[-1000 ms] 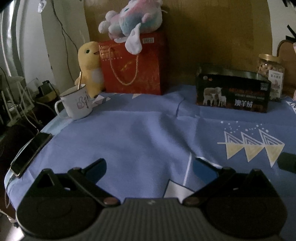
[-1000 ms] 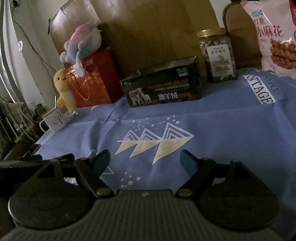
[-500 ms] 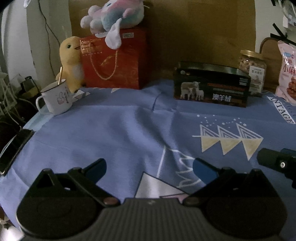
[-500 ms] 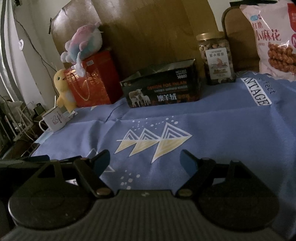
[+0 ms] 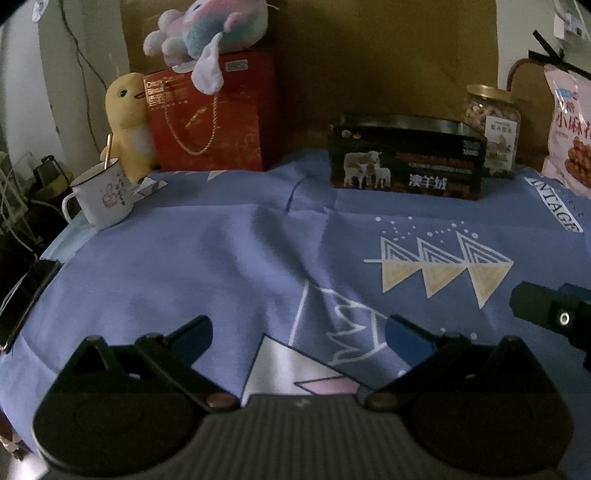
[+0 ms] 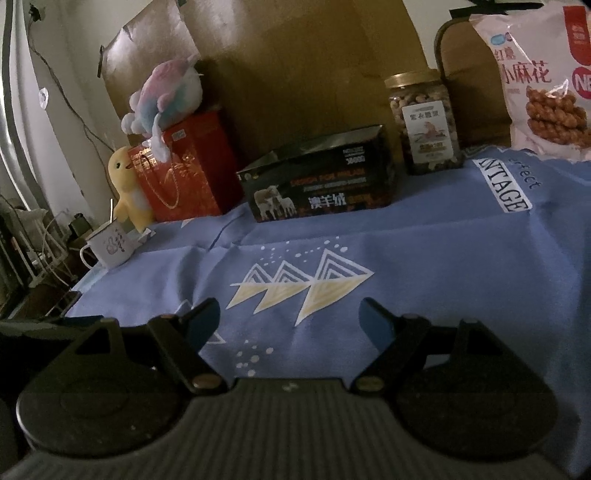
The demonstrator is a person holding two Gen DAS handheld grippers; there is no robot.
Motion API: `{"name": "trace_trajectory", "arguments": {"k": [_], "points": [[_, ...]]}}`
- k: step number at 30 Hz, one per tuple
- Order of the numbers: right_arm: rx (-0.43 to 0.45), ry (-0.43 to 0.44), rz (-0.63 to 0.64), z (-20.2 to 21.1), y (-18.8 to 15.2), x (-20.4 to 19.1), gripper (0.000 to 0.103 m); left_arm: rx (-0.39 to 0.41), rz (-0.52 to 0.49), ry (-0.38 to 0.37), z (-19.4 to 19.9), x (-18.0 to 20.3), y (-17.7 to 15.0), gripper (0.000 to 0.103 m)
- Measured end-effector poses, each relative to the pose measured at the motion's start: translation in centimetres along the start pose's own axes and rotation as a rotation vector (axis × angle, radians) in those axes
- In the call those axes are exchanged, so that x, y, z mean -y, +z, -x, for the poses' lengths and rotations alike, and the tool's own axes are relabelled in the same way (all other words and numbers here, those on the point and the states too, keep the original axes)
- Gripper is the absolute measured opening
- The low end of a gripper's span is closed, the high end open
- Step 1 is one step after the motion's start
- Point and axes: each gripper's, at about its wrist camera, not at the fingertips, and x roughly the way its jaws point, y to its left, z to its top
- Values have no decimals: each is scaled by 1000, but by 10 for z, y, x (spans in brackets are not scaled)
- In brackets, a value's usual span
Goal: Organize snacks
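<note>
A black box with sheep on it (image 5: 406, 162) (image 6: 317, 188) stands at the back of the blue cloth. To its right stand a gold-lidded jar of nuts (image 5: 493, 129) (image 6: 424, 122) and a pink snack bag (image 5: 570, 129) (image 6: 539, 77). My left gripper (image 5: 299, 332) is open and empty, low over the near cloth. My right gripper (image 6: 290, 319) is open and empty, also near the front; a part of it shows at the right edge of the left wrist view (image 5: 550, 310).
A red gift bag (image 5: 214, 114) with a plush toy on top (image 5: 207, 29), a yellow duck plush (image 5: 125, 118) and a white mug (image 5: 103, 195) stand at the back left. A phone (image 5: 26, 295) lies at the left edge. Cables hang beyond.
The left gripper's view has swung right, bringing the jar, the pink bag and the right gripper into sight. The right gripper has shifted slightly forward. Both stay open.
</note>
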Motion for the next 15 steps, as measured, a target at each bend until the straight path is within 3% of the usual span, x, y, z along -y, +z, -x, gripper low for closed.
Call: {"name": "trace_trajectory", "arguments": {"k": [15], "points": [[37,-20,-6,2,0,10,85,-32,-34,-24,-9,20,2,103]]}}
